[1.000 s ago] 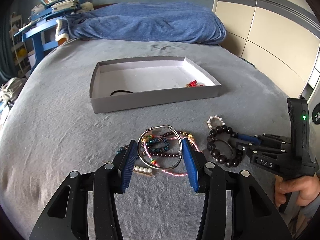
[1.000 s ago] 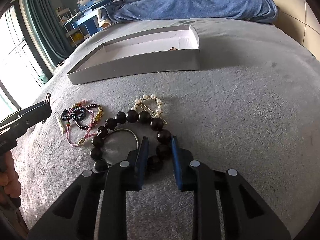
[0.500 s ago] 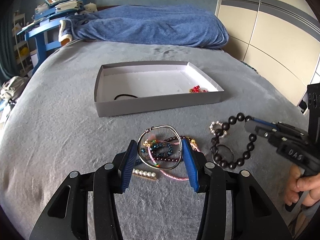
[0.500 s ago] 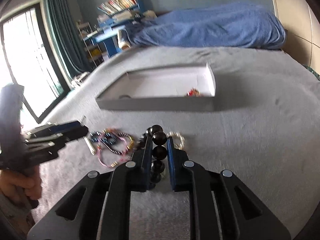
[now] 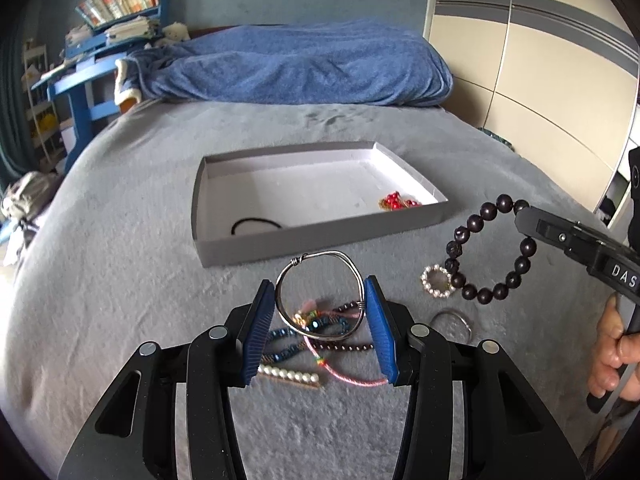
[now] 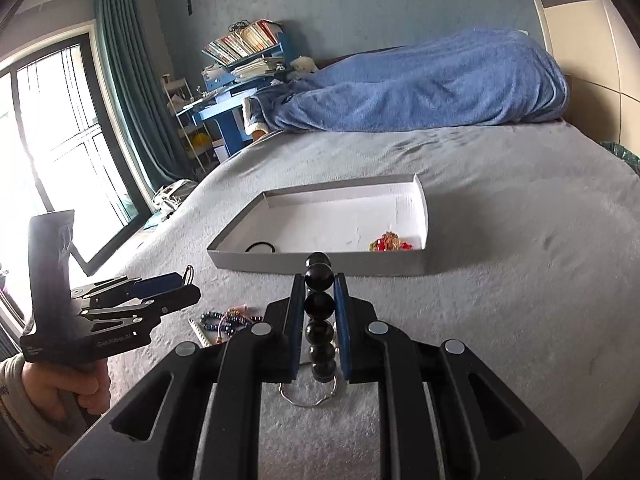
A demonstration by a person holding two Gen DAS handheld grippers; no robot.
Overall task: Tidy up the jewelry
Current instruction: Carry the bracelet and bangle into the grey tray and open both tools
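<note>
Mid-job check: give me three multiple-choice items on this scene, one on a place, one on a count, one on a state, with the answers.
1. Where is the red bead cluster?
A. in the shallow grey cardboard tray
B. on the grey blanket
C. between the left jaws

2. How many items lie in the tray?
A. none
B. two
C. five

3. The dark round-bead bracelet is:
A. flat on the blanket
B. in the tray
C. lifted in the right gripper

Answers: 1 A, it sits in the tray's right corner; 2 B, the red cluster and a black hair tie; 3 C, the jaws clamp its beads while it hangs clear of the blanket.
</note>
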